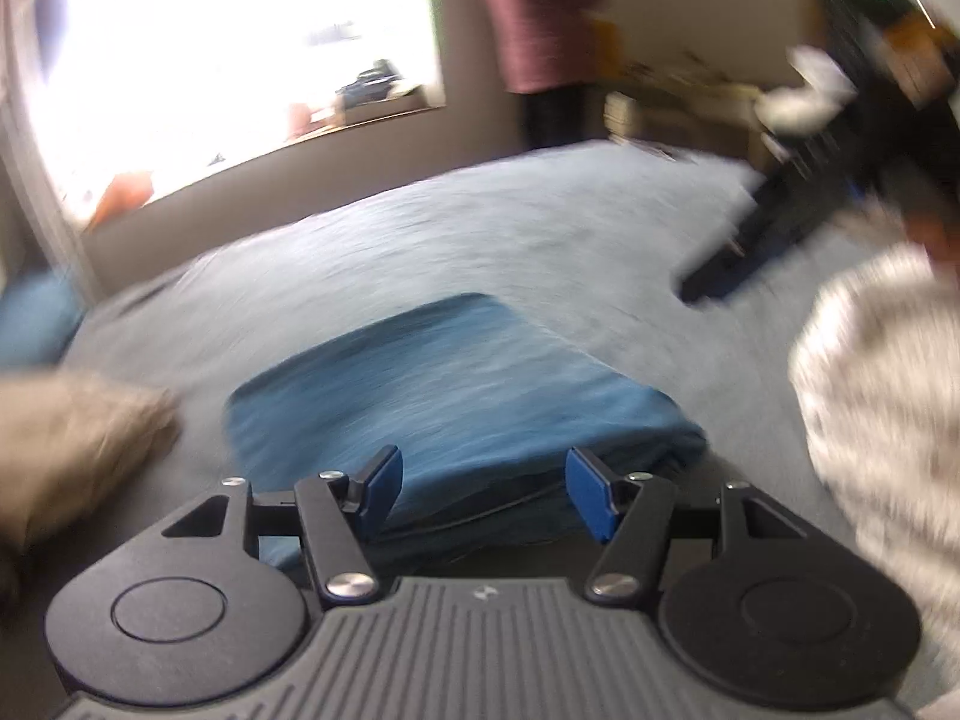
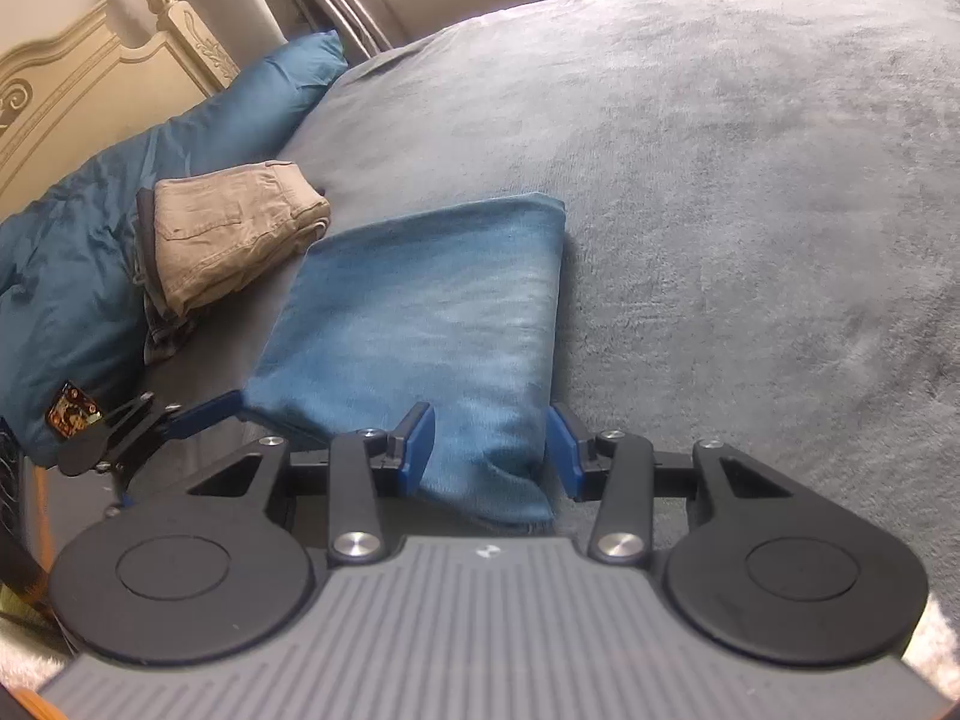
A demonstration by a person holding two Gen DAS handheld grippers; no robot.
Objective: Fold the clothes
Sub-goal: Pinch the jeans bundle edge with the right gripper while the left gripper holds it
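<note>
Hand-held gripper (image 2: 489,450) over grey bedspread (image 2: 750,180)

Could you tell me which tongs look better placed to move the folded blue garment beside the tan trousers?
Probably the right tongs: they sit open astride the blue garment's near corner, while the left tongs show a blurred view.

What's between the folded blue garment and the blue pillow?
The folded khaki trousers lie between the blue garment and the blue pillow, shown sharply in the right wrist view.

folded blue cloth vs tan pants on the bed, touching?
Cannot tell. In the right wrist view the blue cloth's top-left corner meets the tan pants' edge, but no gap or contact shows plainly.
</note>
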